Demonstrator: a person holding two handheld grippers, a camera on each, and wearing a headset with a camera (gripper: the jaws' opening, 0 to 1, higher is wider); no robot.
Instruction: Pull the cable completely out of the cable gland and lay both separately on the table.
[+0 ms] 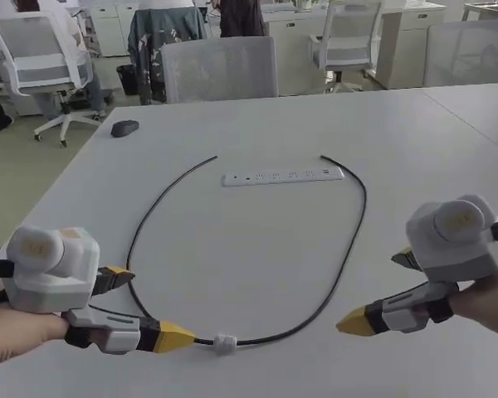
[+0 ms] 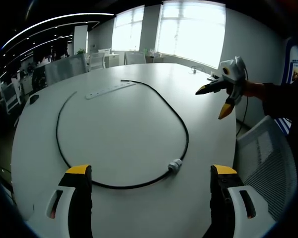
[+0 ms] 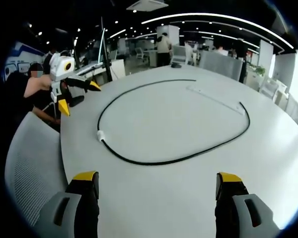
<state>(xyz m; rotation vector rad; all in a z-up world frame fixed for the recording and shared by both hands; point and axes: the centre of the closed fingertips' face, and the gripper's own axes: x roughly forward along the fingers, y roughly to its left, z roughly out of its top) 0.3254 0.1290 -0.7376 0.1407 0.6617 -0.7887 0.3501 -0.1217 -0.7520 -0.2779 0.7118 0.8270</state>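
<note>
White table [image 1: 448, 149] carries power strip [image 1: 283, 176] beside looped cable [image 1: 353, 249].

The cable [image 1: 364, 203] is black; the cable gland [image 1: 224, 342], power strip [image 1: 284, 176] and surface [image 1: 249, 249] are white. The left tool [image 1: 153, 305] and right tool [image 1: 373, 290] are pale grey with yellow tips.

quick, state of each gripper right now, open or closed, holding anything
left gripper: open, holding nothing
right gripper: open, holding nothing
</note>
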